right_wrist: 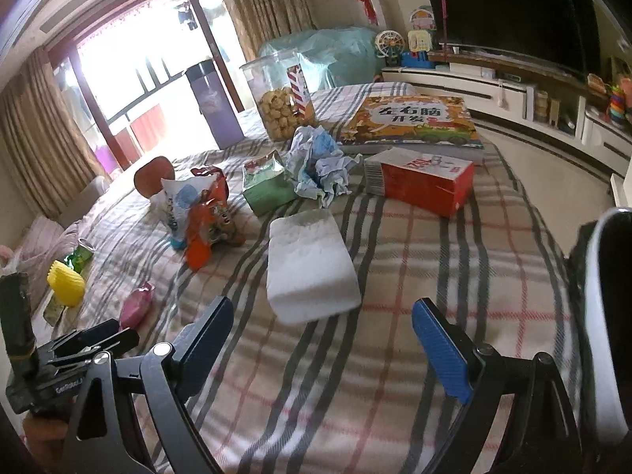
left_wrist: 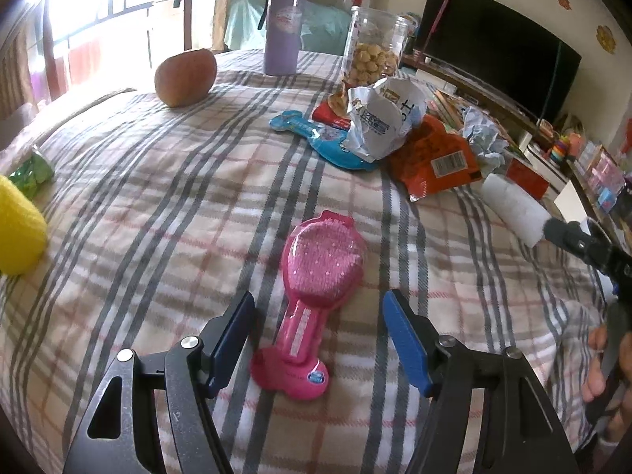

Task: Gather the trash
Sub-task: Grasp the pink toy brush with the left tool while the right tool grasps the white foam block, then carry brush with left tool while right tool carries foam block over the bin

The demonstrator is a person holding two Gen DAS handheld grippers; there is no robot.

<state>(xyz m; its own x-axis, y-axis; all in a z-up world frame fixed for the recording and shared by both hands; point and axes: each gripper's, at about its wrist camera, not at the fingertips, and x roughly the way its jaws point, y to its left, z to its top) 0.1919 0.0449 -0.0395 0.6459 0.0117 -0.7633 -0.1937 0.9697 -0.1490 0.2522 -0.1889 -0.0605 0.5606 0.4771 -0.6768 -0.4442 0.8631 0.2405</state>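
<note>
Both grippers, left gripper and right gripper, have jaws spread, holding nothing. The crumpled paper sits at 12 o'clock of the right one, behind the white foam block. Reaching straight over could shove that block or grab it by mistake.

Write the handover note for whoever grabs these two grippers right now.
Left gripper: open, empty, with the pink hairbrush lying between its fingers, not gripped.
Right gripper: open, empty, just short of the white tissue pack.
Trash lies on the checked cloth: crumpled paper, orange wrapper, white snack bag, blue wrapper.
Not trash by the look: apple, purple bottle, cookie jar, book, red box.
Done: nothing visibly collected; no bin in view.
Left: all the trash.
</note>
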